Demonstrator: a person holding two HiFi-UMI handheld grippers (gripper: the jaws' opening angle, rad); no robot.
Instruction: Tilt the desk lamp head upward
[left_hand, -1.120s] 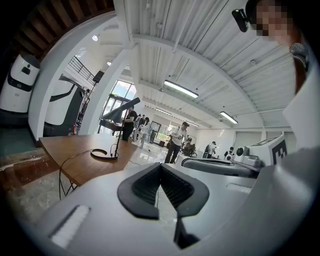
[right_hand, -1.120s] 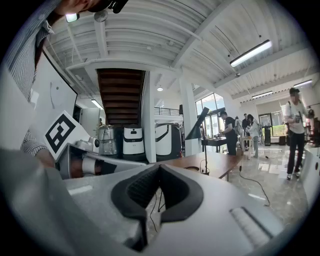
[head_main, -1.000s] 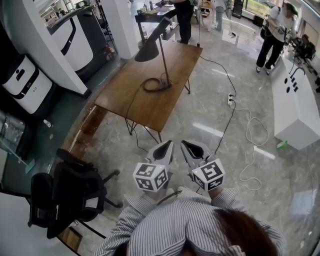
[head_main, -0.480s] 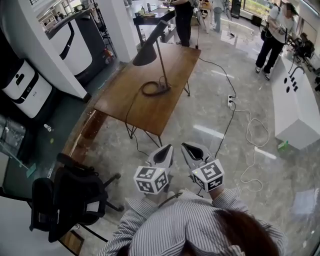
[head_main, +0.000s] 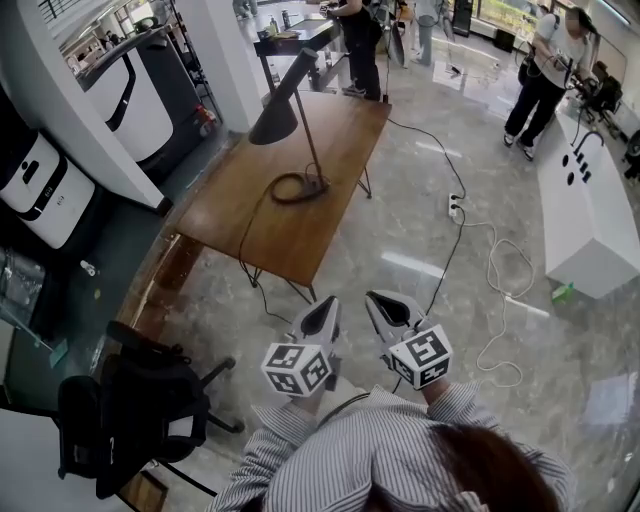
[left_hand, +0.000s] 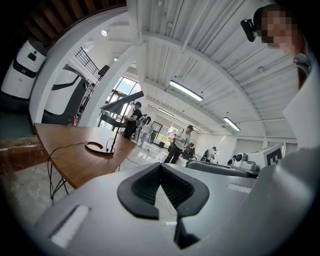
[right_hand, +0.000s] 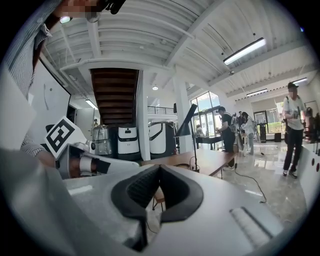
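A black desk lamp stands on the wooden table (head_main: 250, 215), its cone head (head_main: 273, 120) angled downward and its ring base (head_main: 296, 187) near the table's middle. My left gripper (head_main: 331, 304) and right gripper (head_main: 374, 298) are side by side near my body, well short of the table, both shut and holding nothing. In the left gripper view, the lamp head (left_hand: 121, 106) and base (left_hand: 99, 147) appear far off beyond the shut gripper (left_hand: 160, 166). The right gripper view has the lamp head (right_hand: 184, 128) above the table (right_hand: 212, 160), past the shut gripper (right_hand: 159, 167).
A black office chair (head_main: 140, 400) stands at my left. A power strip (head_main: 455, 206) and white cables (head_main: 500, 300) lie on the marble floor at the right. A white counter (head_main: 585, 220) lines the right side. People (head_main: 545, 60) stand beyond the table.
The head view has shifted a little, so the table and lamp sit slightly further left. Both grippers stay shut, close together in front of me; the lamp is unmoved.
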